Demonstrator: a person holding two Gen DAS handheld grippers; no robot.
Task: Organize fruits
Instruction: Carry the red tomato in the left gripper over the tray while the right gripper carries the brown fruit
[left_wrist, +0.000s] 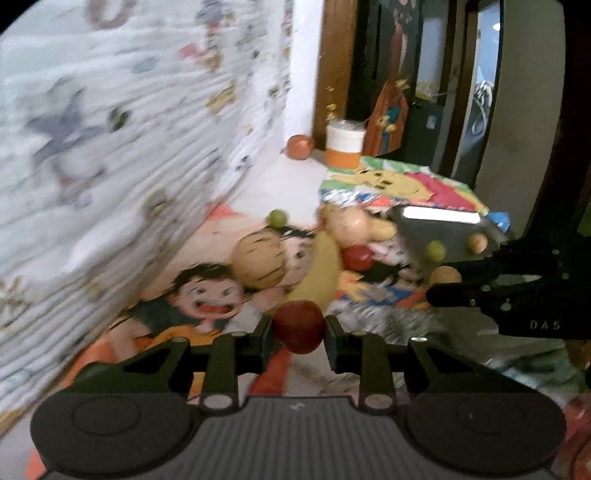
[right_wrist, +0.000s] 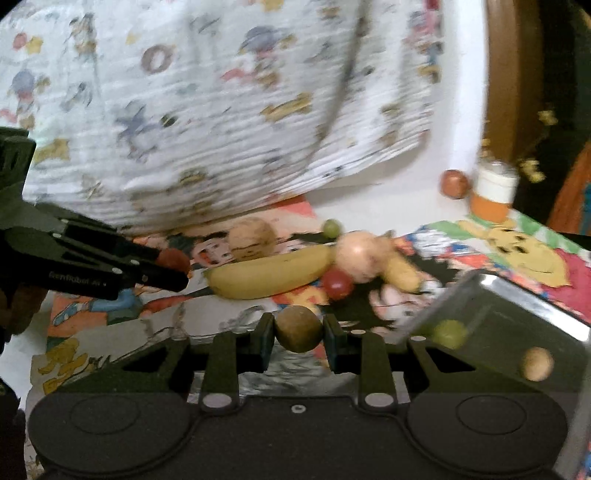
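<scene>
Left view, nearest: the left gripper (left_wrist: 298, 326) pinches a dark red fruit (left_wrist: 298, 325) between its 2 fingers, held clear above the cartoon mat (left_wrist: 192, 299)
Left view, pile ahead: a banana (left_wrist: 320, 271), a tan striped round fruit (left_wrist: 260, 260), a small red fruit (left_wrist: 357, 257), a pale round fruit (left_wrist: 349, 223) and a green grape (left_wrist: 277, 218) lie loose on the mat
Left view, goal: a metal tray (left_wrist: 439, 230) sits to the right, already holding a green grape and a tan ball; I judge the fruit belongs there
Left view, background: an orange-banded jar (left_wrist: 344, 142) and an orange fruit (left_wrist: 300, 146) stand well apart by the wall
Right view, nearest: the right gripper (right_wrist: 298, 330) is clamped on a brown round fruit (right_wrist: 298, 329), with the tray (right_wrist: 517, 317) just to its right
Right view, other arm: the left gripper shows at the left edge with its red fruit
Doing it well: the frames are blurred, so slow down near the tray; bring each fruit low over the tray floor before letting go, since round fruit will likely roll
Risk: feed the 2 grippers in one at a time, or they may crowd each other at the rim
</scene>
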